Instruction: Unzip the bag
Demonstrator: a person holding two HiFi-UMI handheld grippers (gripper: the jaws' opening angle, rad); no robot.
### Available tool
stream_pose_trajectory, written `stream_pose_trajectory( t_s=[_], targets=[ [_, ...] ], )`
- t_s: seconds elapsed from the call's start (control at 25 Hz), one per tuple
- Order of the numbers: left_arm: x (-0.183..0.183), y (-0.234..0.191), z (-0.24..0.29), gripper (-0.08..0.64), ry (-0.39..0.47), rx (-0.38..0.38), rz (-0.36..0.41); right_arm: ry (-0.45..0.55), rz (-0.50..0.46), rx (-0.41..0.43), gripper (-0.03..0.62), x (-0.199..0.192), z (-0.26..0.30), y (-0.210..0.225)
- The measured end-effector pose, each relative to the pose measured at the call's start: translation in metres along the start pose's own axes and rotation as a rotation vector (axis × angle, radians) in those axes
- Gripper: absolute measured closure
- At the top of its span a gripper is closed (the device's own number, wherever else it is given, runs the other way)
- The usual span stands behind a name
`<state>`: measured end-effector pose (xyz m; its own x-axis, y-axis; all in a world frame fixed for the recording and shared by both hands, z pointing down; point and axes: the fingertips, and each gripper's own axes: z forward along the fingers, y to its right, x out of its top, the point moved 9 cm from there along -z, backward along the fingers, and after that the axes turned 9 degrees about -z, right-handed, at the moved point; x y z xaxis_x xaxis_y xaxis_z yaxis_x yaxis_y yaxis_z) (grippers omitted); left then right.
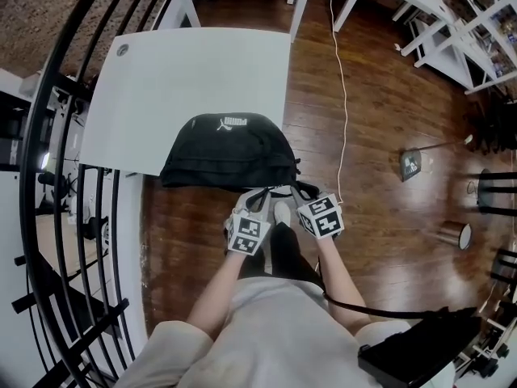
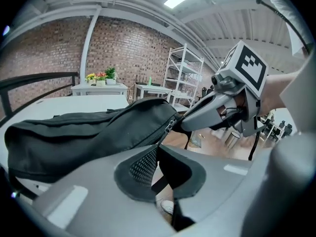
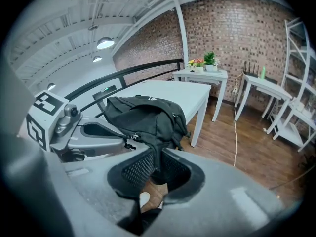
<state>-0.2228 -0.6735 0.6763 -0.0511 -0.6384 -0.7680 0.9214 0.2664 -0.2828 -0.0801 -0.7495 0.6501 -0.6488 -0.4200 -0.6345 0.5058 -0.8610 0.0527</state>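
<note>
Bag (image 1: 226, 148): black, lying on the near edge of the white table (image 1: 178, 71), centre of the head view, white logo (image 1: 231, 123) toward the top of the frame.

Left gripper (image 2: 157, 171): my jaws are pinched nearly together on a thin black strap (image 2: 159, 154). The strap runs up to a metal zipper slider (image 2: 170, 126) at the bag's near end. Where the strap goes below the pads is hidden.

Right gripper (image 3: 157, 171): jaws narrow, clamped on a fold of the bag's black cloth that drops between the pads. I cannot tell which part of the bag that fold is.

Head view: both marker cubes sit side by side at the bag's near edge, lower centre. The jaw tips there are lost against the dark cloth. A white shoe (image 1: 281, 213) shows between the cubes.

The zipper line is too dark to follow in any view, so I cannot tell how far it is open. The bag's far end runs into the dark left edge of the left gripper view.
</note>
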Motion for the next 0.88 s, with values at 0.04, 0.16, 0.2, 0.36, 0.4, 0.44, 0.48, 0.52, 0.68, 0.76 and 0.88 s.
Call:
stream_pose_trajectory(
  t_s=[0.04, 0.16, 0.2, 0.36, 0.4, 0.44, 0.48, 0.52, 0.68, 0.76, 0.88],
  targets=[
    [-0.002, -0.002, 0.000, 0.534, -0.006, -0.004, 0.032, 0.000, -0.010, -0.004, 0.551, 0.000, 0.001, -0.001],
    [-0.014, -0.023, -0.008, 0.535, -0.027, 0.044, 0.059, 0.010, -0.011, -0.038, 0.554, -0.005, 0.001, 0.001],
    [-0.023, -0.041, -0.018, 0.535, -0.037, 0.096, 0.011, 0.014, -0.007, -0.067, 0.557, -0.008, -0.002, 0.006],
    [-0.086, -0.163, -0.102, 0.535, -0.079, 0.370, -0.212, 0.002, 0.052, -0.149, 0.558, -0.018, -0.007, 0.036],
    [-0.097, -0.186, -0.122, 0.535, -0.094, 0.393, -0.213, -0.005, 0.051, -0.145, 0.558, -0.019, -0.005, 0.039],
    [-0.099, -0.198, -0.135, 0.531, -0.110, 0.396, -0.189, -0.013, 0.038, -0.139, 0.558, -0.020, -0.001, 0.039],
    [-0.094, -0.202, -0.141, 0.532, -0.127, 0.396, -0.153, -0.018, 0.024, -0.136, 0.558, -0.020, 0.002, 0.037],
    [-0.087, -0.201, -0.142, 0.534, -0.136, 0.399, -0.124, -0.019, 0.019, -0.142, 0.558, -0.021, 0.005, 0.034],
    [-0.074, -0.196, -0.141, 0.528, -0.069, 0.402, -0.195, 0.007, 0.081, -0.192, 0.555, -0.032, 0.008, 0.028],
    [-0.075, -0.193, -0.145, 0.521, -0.037, 0.405, -0.224, 0.003, 0.096, -0.210, 0.530, -0.039, 0.010, 0.025],
    [-0.082, -0.187, -0.157, 0.471, 0.004, 0.409, -0.264, -0.003, 0.119, -0.257, 0.497, -0.052, -0.003, 0.016]
  ],
)
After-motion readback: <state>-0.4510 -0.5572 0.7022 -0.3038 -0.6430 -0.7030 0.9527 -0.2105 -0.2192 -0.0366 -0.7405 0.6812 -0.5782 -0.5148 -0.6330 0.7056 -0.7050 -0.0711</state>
